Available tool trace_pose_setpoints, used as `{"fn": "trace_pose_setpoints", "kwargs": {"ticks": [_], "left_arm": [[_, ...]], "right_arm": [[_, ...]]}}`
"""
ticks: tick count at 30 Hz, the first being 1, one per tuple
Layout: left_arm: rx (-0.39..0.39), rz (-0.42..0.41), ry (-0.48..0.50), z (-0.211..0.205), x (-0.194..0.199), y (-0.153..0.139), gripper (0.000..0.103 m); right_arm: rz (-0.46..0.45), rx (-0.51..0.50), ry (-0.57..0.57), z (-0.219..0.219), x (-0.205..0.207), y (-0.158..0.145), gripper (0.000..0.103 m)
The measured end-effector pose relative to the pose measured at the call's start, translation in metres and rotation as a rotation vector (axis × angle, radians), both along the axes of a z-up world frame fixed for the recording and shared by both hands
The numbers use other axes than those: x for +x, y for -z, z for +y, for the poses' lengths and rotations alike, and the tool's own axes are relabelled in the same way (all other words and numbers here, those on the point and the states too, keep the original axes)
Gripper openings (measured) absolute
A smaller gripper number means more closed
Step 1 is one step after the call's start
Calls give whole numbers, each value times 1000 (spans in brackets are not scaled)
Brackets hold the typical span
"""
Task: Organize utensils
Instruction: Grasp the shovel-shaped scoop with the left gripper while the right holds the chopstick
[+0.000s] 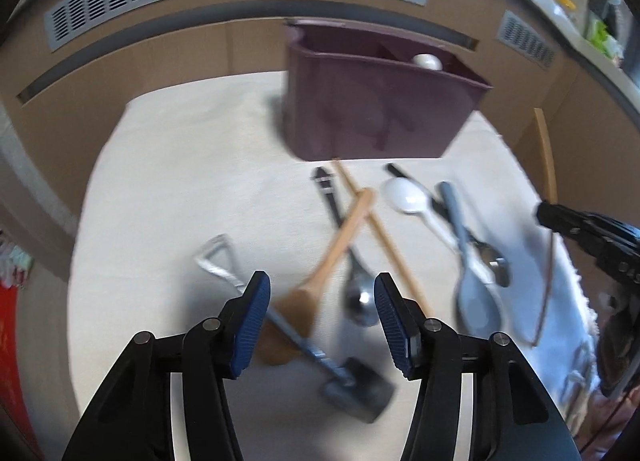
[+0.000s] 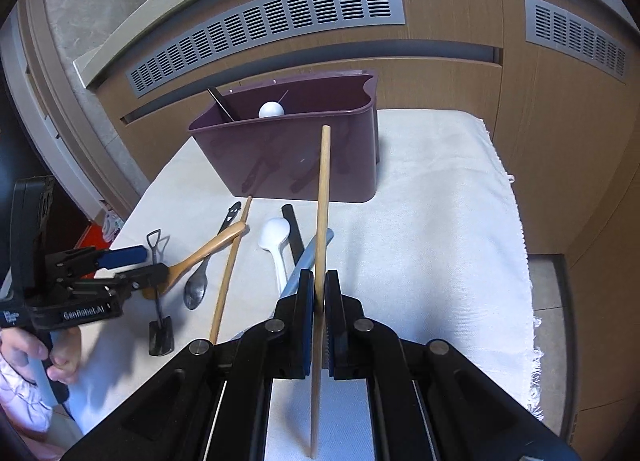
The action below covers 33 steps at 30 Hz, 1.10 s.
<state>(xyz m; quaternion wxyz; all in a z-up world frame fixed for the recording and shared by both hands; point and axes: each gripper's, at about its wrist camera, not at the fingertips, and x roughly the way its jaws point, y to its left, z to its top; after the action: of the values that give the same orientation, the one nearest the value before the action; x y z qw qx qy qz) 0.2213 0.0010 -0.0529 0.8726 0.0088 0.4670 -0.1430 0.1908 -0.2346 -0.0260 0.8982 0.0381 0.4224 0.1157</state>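
Observation:
A maroon utensil holder point(image 2: 288, 157) stands at the back of the white cloth point(image 2: 420, 229), with a white spoon head point(image 2: 271, 109) inside. My right gripper point(image 2: 319, 289) is shut on a wooden chopstick point(image 2: 323, 197) and holds it upright, above the cloth and in front of the holder. My left gripper point(image 1: 320, 293) is open above a wooden spoon point(image 1: 320, 273), a metal spoon point(image 1: 356, 293) and a small shovel-shaped utensil point(image 1: 280, 325). Another chopstick point(image 2: 230, 273), a white plastic spoon point(image 2: 274, 245) and a grey spoon point(image 1: 472, 273) lie on the cloth.
A wood-panelled wall with grey vent grilles point(image 2: 272, 21) runs behind the table. The cloth's fringed right edge point(image 2: 520, 261) hangs at the table side. The holder also shows in the left wrist view point(image 1: 372, 101).

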Motion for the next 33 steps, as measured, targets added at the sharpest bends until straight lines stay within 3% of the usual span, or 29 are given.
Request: {"fn": "trace_pose_setpoints", "kwargs": {"ticks": [7,9,13,15,16,17,23,29,33], "left_arm": [[-109,145,-214,43,23,20,55],[-126,160,-241,45,32,23,55],[-81,121,-254,38,48,24,54],[-48,83,-250,35,54,25,38],[-35,70,-251,34,55,25,24],[-32,49,-245,34,54,25,23],[-34,-145,-175,30,18,0,23],[-45,-327,-105,18,-30,-46,22],[-71,-397,-61,11,-54,-70,22]], "right_arm": [[-23,-37,-5,8,2,-2,5],[-30,-52,-9,11,1,-3,5],[-38,-63,-13,13,-2,-3,5],[-38,-61,-12,13,-2,-3,5],[-38,-60,-10,12,-2,-3,5],[-40,-60,-9,11,-2,-3,5],[-63,-51,-9,11,-10,-11,5],[-118,-49,-5,10,-27,-31,5],[-155,-57,-4,11,-39,-44,5]]}}
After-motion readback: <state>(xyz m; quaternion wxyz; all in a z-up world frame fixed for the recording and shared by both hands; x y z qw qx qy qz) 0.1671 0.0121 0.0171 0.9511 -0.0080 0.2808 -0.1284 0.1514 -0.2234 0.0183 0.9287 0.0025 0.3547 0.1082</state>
